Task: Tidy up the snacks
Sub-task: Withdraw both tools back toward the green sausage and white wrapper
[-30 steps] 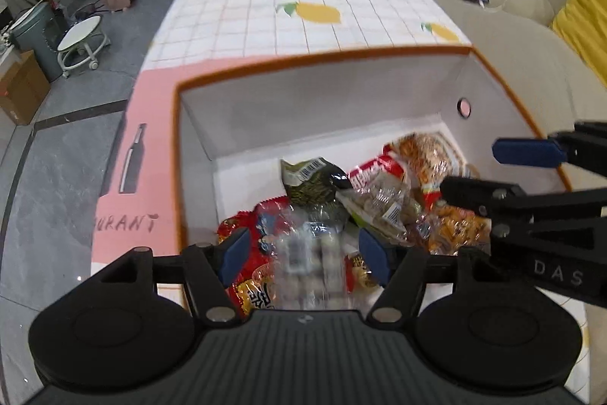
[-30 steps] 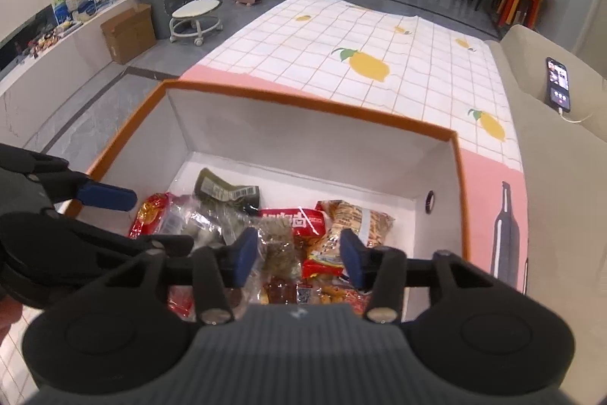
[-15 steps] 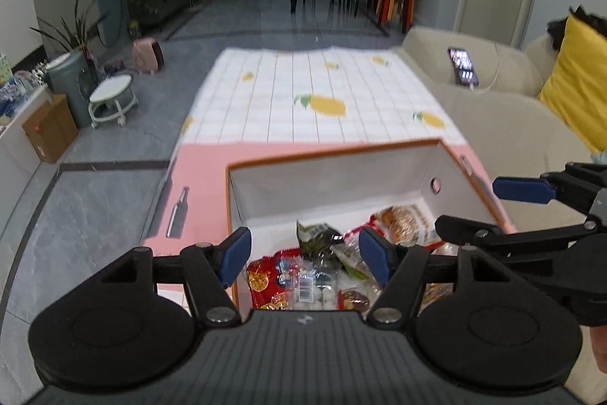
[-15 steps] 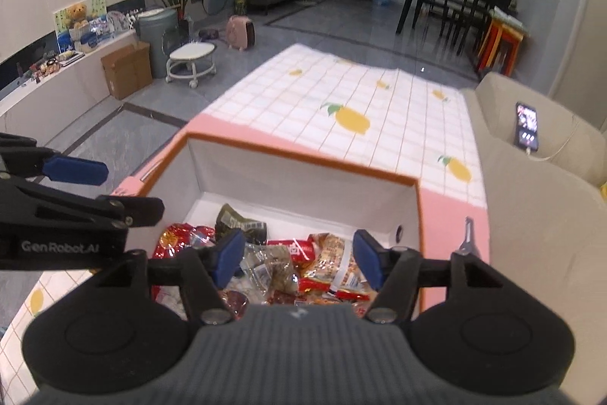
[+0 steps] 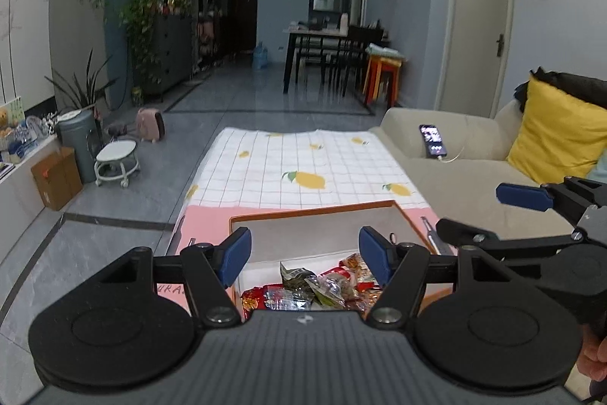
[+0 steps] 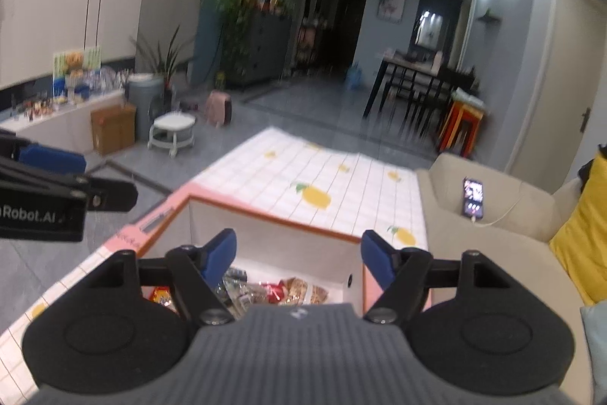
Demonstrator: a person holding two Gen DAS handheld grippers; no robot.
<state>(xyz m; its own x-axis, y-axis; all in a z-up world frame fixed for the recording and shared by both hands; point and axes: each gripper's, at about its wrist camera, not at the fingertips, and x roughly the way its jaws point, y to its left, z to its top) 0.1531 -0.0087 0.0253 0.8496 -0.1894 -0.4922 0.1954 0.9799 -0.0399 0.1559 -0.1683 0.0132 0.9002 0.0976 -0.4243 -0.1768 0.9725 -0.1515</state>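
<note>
Lying in a loose heap at the bottom of the box [image 5: 315, 234], the snacks [image 5: 315, 289] look light, crinkly and slippery — best pinched at a sealed edge. Left gripper [image 5: 304, 255] and right gripper [image 6: 297, 257] both hang above, jaws apart, empty. Box walls seem stiff white card.

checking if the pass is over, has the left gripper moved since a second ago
Yes. The left gripper has lifted up and back: the box looks far smaller and lower in its view, with the room beyond now visible.
</note>
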